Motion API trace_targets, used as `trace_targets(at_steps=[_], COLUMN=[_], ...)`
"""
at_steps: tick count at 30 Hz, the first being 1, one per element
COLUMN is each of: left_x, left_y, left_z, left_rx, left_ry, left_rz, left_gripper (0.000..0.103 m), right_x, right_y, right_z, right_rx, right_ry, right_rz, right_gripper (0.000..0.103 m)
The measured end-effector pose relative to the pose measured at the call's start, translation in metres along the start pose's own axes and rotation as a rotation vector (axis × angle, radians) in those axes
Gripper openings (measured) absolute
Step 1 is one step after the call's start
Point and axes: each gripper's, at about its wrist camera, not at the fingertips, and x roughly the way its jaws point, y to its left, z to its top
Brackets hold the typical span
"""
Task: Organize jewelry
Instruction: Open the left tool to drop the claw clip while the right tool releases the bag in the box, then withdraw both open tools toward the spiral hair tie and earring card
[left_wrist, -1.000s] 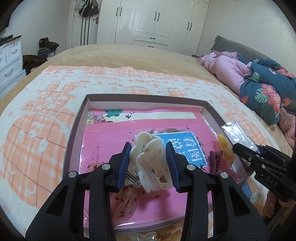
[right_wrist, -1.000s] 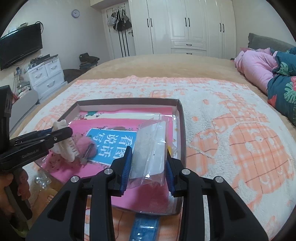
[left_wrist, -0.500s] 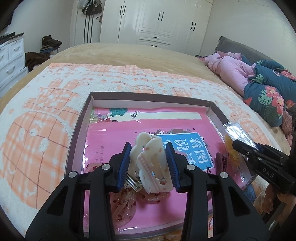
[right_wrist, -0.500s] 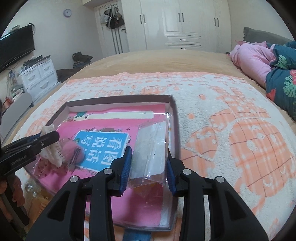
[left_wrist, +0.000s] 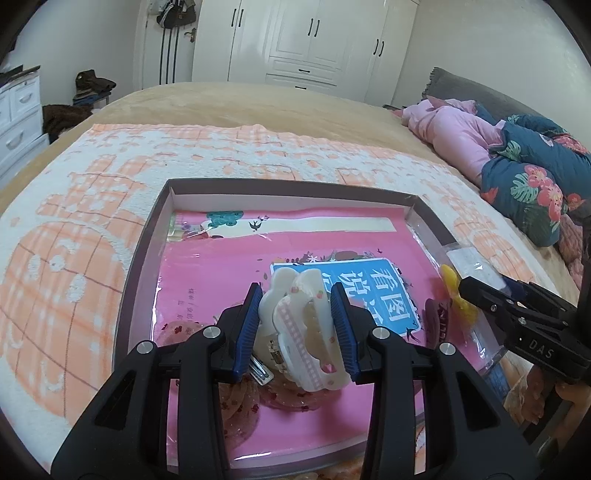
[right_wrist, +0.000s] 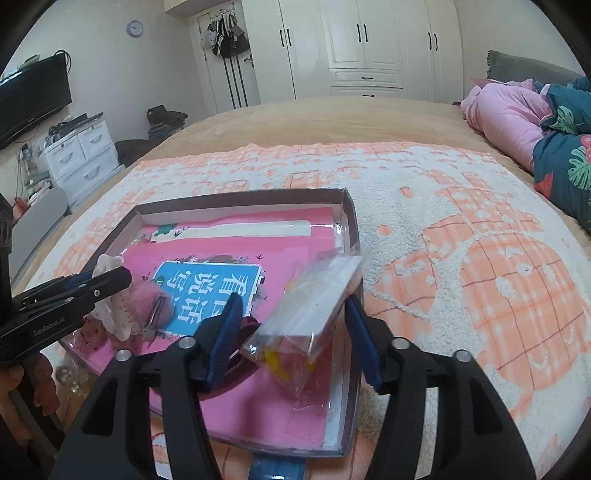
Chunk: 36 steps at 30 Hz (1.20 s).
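A shallow dark-rimmed box (left_wrist: 295, 184) (right_wrist: 240, 195) lies on the orange-and-white blanket, with a pink book (left_wrist: 221, 266) (right_wrist: 280, 254) in its bottom. My left gripper (left_wrist: 296, 295) is shut on a cream hair claw clip (left_wrist: 310, 332), held just above the book; from the right wrist that clip (right_wrist: 110, 317) shows under the left gripper (right_wrist: 110, 280). My right gripper (right_wrist: 293, 302) is opening. A clear plastic bag (right_wrist: 314, 306) with a yellow piece inside lies tilted between its fingers at the box's right wall, and the left pad stands off it.
A pink fluffy clip (right_wrist: 155, 299), a dark red claw clip (left_wrist: 436, 314) and see-through pink clips (left_wrist: 240, 406) lie in the box. Clear beads (right_wrist: 70, 373) sit by its near left corner. Pink and floral bedding (left_wrist: 517, 166) is piled at the right. White wardrobes stand behind the bed.
The right gripper's jaws have spread apart and let go of the clear bag, which has tilted down against the box's right side. The left gripper keeps its hold on the cream clip.
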Motion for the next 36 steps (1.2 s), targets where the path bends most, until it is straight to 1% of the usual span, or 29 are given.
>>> trace_targets(at_steps=[5,10,12,14,15,18,19,21,23,25,27,30,33,34,36], left_x=[0.000,-0.001,-0.003,-0.006,-0.008,-0.014,-0.016,-0.020,-0.024,-0.028,-0.034,-0.043,-0.055,-0.058,-0.066], left_y=[0.001,-0.001,-0.003,-0.004,-0.005,-0.007,-0.007,-0.008,-0.009,-0.008,-0.009,-0.011,-0.014,-0.013,-0.014], left_z=[0.000,-0.001,-0.001,-0.001,-0.001,0.001,0.001,0.002,0.003,0.003,0.003,0.002,0.000,0.000,0.000], left_rx=[-0.007,-0.003,-0.003,-0.001,0.000,0.001,0.001,0.001,-0.004,-0.009,-0.015,-0.011,-0.002,-0.004,-0.005], left_ry=[0.008,0.011,0.010,0.005,0.002,-0.007,-0.010,-0.019,-0.026,-0.035,-0.047,-0.066,-0.088,-0.093,-0.106], left_rz=[-0.004,-0.006,-0.009,-0.014,-0.016,-0.020,-0.020,-0.018,-0.016,-0.013,-0.014,-0.011,-0.004,-0.004,-0.008], left_gripper=[0.031,0.041,0.041,0.045,0.050,0.054,0.058,0.061,0.066,0.074,0.076,0.085,0.088,0.091,0.091], right_x=[-0.006,-0.015,-0.019,-0.024,-0.025,-0.032,-0.034,-0.038,-0.044,-0.048,-0.053,-0.061,-0.070,-0.073,-0.079], right_y=[0.000,-0.002,-0.003,-0.004,-0.005,-0.005,-0.005,-0.004,-0.002,-0.001,0.000,0.000,0.001,0.001,0.003], right_z=[-0.001,-0.001,-0.001,-0.001,-0.002,-0.003,-0.003,-0.003,-0.004,-0.005,-0.006,-0.008,-0.009,-0.010,-0.011], right_rx=[-0.001,-0.007,-0.006,-0.006,-0.007,-0.010,-0.012,-0.023,-0.034,-0.035,-0.037,-0.035,-0.036,-0.036,-0.038], right_ry=[-0.015,-0.034,-0.041,-0.050,-0.052,-0.066,-0.069,-0.081,-0.093,-0.103,-0.111,-0.121,-0.133,-0.136,-0.147], right_rz=[-0.005,-0.019,-0.021,-0.025,-0.026,-0.030,-0.031,-0.035,-0.039,-0.038,-0.039,-0.034,-0.032,-0.032,-0.030], right_gripper=[0.066,0.070,0.070,0.070,0.071,0.074,0.075,0.076,0.079,0.081,0.082,0.083,0.084,0.084,0.084])
